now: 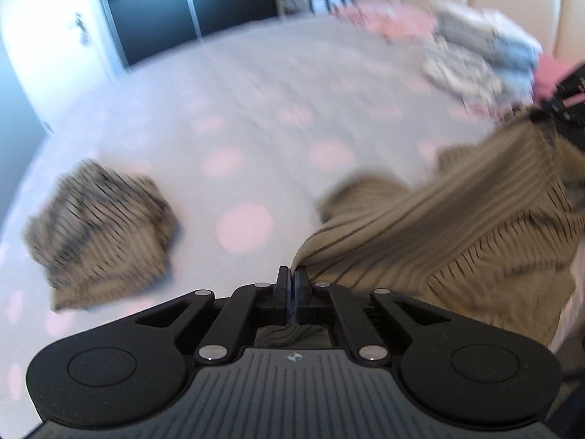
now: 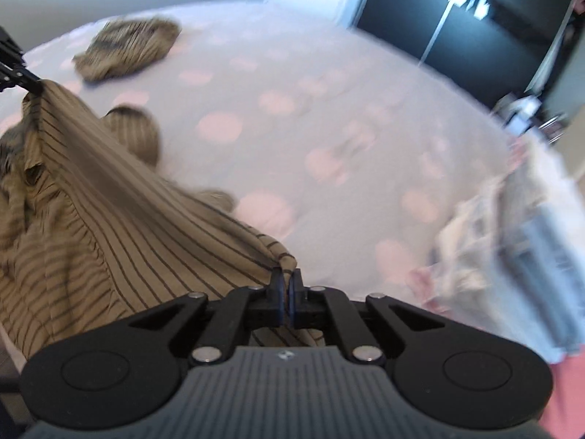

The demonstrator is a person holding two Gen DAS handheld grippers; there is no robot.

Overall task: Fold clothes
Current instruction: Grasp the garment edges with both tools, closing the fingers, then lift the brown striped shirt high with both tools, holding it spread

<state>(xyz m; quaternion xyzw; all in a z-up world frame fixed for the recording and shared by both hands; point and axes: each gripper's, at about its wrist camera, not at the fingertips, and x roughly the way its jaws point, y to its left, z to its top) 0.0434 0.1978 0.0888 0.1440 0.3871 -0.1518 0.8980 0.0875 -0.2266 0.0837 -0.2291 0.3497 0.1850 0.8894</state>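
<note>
A tan garment with thin dark stripes (image 1: pixel 457 226) hangs stretched between my two grippers above a bed. My left gripper (image 1: pixel 292 274) is shut on one edge of it. My right gripper (image 2: pixel 287 278) is shut on another edge of the same garment (image 2: pixel 109 212). The right gripper also shows in the left wrist view at the far right (image 1: pixel 563 106), and the left gripper shows at the far left of the right wrist view (image 2: pixel 18 69). The rest of the cloth sags down toward the bed. Both views are blurred by motion.
The bed has a pale sheet with pink dots (image 1: pixel 256 128). A second crumpled tan striped piece (image 1: pixel 98 230) lies on it, also in the right wrist view (image 2: pixel 128 47). A pile of grey, blue and pink clothes (image 1: pixel 482 58) sits by the headboard. Dark wardrobe doors (image 2: pixel 457 18) stand beyond.
</note>
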